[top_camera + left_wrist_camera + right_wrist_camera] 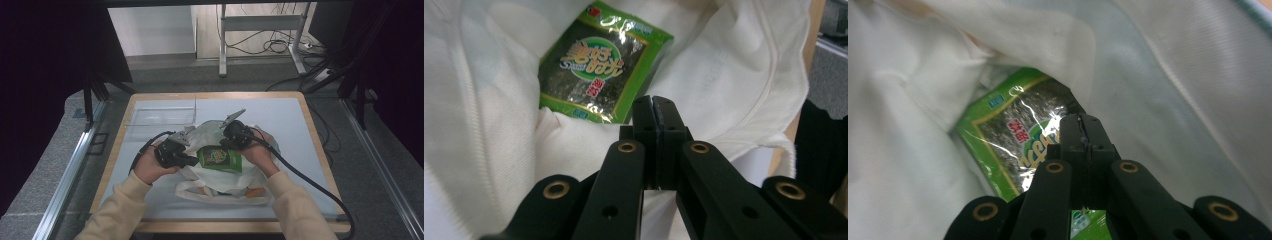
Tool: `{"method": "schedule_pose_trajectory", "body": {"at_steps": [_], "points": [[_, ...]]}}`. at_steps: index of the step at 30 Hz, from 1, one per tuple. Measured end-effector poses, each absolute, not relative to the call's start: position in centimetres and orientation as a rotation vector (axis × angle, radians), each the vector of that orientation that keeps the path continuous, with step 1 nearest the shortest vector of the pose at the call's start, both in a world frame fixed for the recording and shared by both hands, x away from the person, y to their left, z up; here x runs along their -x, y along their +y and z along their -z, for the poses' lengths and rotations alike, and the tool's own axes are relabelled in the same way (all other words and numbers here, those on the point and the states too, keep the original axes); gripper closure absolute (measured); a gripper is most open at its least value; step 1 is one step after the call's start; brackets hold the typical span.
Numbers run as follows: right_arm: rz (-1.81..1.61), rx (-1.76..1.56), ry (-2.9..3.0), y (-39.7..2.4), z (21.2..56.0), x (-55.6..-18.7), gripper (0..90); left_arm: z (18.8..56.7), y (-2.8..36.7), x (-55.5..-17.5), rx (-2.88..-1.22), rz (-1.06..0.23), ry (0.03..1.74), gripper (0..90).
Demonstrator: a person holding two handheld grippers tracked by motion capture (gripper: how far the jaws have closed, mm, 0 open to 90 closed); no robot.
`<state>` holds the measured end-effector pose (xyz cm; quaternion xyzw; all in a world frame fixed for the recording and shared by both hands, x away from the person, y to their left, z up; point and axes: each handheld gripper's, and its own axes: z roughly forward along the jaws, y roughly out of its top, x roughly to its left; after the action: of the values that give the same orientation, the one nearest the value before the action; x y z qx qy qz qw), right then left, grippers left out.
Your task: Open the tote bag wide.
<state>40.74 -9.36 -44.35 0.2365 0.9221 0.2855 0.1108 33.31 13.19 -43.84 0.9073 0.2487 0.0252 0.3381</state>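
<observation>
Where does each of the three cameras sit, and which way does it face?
High view: above the person's side, looking forward and down at the table; forearms, left gripper, right gripper.
Left gripper view: rides the left gripper, facing its shut jaws.
Right gripper view: rides the right gripper, facing its shut jaws.
Shared by all: green snack packet, white cloth bag.

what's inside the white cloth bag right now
A green seaweed snack packet lies in the mouth of the white cloth bag, flat against the fabric. Something orange shows faintly through the cloth lower down; what it is stays hidden.
</observation>
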Motion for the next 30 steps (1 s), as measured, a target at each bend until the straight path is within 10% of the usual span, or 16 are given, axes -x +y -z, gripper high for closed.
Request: {"method": "schedule_pose_trajectory", "body": {"at_steps": [30], "points": [[-0.735, -0.705, 2.613, -8.6, 48.8, -45.1, 89.2, 44.9, 13.6, -33.9, -2.361, -0.002, 0.687, 90.0]]}}
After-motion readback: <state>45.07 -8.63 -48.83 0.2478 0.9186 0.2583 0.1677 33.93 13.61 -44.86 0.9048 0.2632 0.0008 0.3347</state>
